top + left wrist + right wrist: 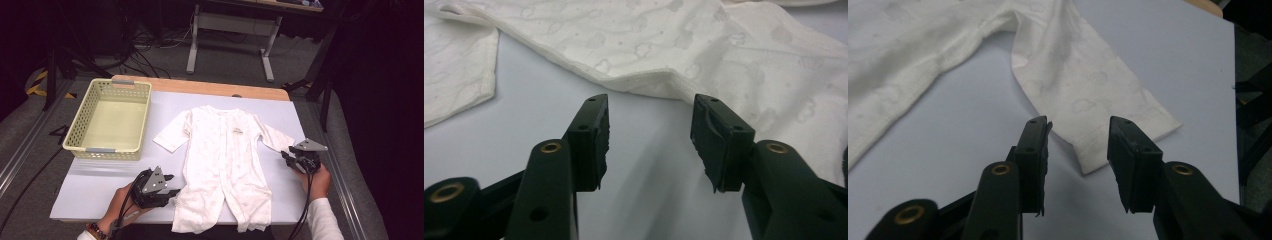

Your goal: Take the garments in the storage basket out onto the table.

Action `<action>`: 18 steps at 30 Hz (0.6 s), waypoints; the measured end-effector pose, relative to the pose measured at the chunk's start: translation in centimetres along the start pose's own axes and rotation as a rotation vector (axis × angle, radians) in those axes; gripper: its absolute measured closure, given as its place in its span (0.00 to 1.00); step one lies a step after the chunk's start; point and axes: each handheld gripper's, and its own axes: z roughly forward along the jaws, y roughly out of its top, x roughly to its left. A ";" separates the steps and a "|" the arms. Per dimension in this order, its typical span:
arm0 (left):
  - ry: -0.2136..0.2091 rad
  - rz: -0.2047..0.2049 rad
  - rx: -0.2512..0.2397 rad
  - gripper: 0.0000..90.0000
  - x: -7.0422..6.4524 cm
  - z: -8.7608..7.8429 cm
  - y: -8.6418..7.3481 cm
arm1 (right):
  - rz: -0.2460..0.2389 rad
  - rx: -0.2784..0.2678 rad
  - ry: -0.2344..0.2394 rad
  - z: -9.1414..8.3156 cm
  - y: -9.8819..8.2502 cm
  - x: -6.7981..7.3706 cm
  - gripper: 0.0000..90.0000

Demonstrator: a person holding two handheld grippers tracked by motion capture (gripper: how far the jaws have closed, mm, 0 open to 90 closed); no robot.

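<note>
My left tongs (172, 192) and right tongs (286, 156), both partly open and empty, flank the soft, limp baby suit (225, 160) lying flat on the surface (90, 185); I'd pinch sleeve cuff and hem.

A baby romper (222, 165) lies flat on a sheet (90, 187) that covers the table (210, 87), its neck toward the far edge and its 2 legs toward the near edge. A basket (111, 120) stands on the sheet to the left of the romper, at the far left corner. The left gripper (167, 192) sits just left of the romper's lower side seam; the right gripper (290, 157) sits just right of the romper's right sleeve cuff (1118, 135), near the sheet's right edge.
</note>
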 end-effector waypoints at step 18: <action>0.097 -0.021 -0.035 0.28 1.5 0.2 -0.1 | 0.266 0.069 -0.032 5.1 1.8 -6.4 0.61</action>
